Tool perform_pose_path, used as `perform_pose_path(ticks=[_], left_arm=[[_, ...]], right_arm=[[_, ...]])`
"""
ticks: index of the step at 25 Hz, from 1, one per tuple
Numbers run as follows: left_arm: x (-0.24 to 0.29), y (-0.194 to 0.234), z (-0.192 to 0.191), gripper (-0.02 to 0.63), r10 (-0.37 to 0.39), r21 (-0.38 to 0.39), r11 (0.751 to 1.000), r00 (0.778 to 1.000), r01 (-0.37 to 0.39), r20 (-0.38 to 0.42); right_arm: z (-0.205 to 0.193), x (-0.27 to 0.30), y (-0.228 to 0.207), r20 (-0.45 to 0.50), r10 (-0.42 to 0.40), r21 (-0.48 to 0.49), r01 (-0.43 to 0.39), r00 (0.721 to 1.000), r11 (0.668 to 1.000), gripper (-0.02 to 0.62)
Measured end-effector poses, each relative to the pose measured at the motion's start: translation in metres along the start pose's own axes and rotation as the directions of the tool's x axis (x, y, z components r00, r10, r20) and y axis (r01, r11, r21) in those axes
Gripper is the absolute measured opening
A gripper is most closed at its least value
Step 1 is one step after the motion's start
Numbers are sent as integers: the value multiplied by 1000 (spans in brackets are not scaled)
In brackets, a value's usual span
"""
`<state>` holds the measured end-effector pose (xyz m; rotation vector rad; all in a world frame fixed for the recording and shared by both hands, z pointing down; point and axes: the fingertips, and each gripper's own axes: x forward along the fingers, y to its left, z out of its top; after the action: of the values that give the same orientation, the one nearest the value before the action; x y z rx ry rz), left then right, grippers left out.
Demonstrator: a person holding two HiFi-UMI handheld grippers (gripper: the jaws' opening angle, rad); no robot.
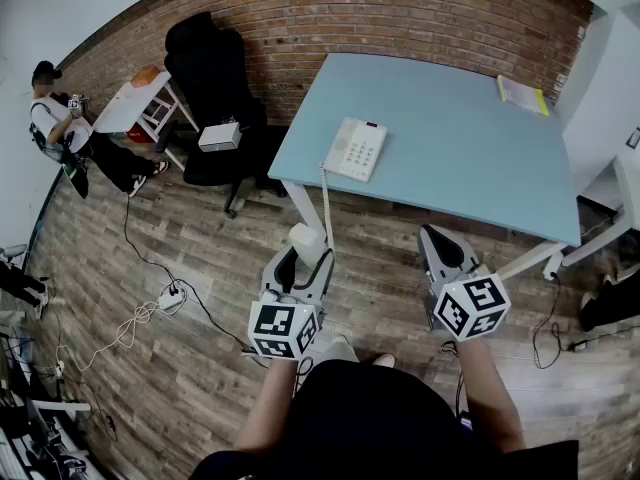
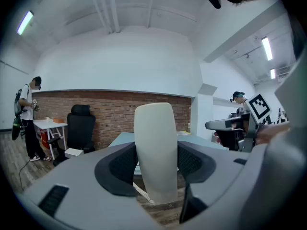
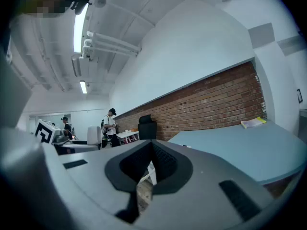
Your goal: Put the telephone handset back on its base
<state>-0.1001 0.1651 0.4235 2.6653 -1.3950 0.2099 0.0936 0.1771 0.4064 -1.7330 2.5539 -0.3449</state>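
**Arms out front: left claw pinching the handset, base well ahead on the counter**

Closest to my head camera is the wearer's black top [image 1: 360, 418], with both forearms reaching away from it over the wood floor [image 1: 200, 388]. On the left, the left claw [image 1: 303, 263] is spread wide, its pads pressing on both sides of the white handset [image 2: 154, 143]. In the left gripper view the handset stands upright between the dark pads. It hangs over the floor on the near side of the counter [image 1: 470, 158] and touches nothing else. A coiled cord [image 1: 326, 208] runs from it up over the counter's near edge to the phone base [image 1: 353, 149]. That white base sits on the near left part of the light blue top, well apart from the handset. The right claw [image 1: 443, 243] is level beside the left one, pressed together and empty.

Farther off, a yellow-edged booklet [image 1: 523, 95] lies at the counter's far right corner. A black office chair [image 1: 205, 78] stands left of the counter against the brick wall [image 1: 400, 13], with a white box [image 1: 219, 136] on its seat. At far left a person [image 1: 55, 118] stands by a small white table [image 1: 130, 103]. A power strip [image 1: 168, 296] with loose cables lies on the floor to my left.
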Motion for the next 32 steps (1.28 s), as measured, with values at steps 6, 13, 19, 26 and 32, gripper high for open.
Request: perform_pose_path(ticks=[6,13,19,26,32], left_arm=[[-3,-4,-2,250,5,-5,1000,1000,-5,-5],[-6,-5,-1,250,8,-23,1000,1000,-8,-12],[-3,2,1,250,6,-29,1000,1000,-6,-10],[16,12,1,250,-7,-31,999,1000,7,-12],[36,22,3,250,-22,-34,999,1000,22,-13]], right_arm=[[-2,-4,0,-1,12,19,-12,1000,1000,12],[-4,-5,-3,-7,0,32,0,1000,1000,12],[-3,1,-3,-8,-5,36,6,1000,999,12],[-5,19,-10,-15,-10,40,11,1000,999,12],[-3,38,-18,-18,-20,41,21,1000,999,12]])
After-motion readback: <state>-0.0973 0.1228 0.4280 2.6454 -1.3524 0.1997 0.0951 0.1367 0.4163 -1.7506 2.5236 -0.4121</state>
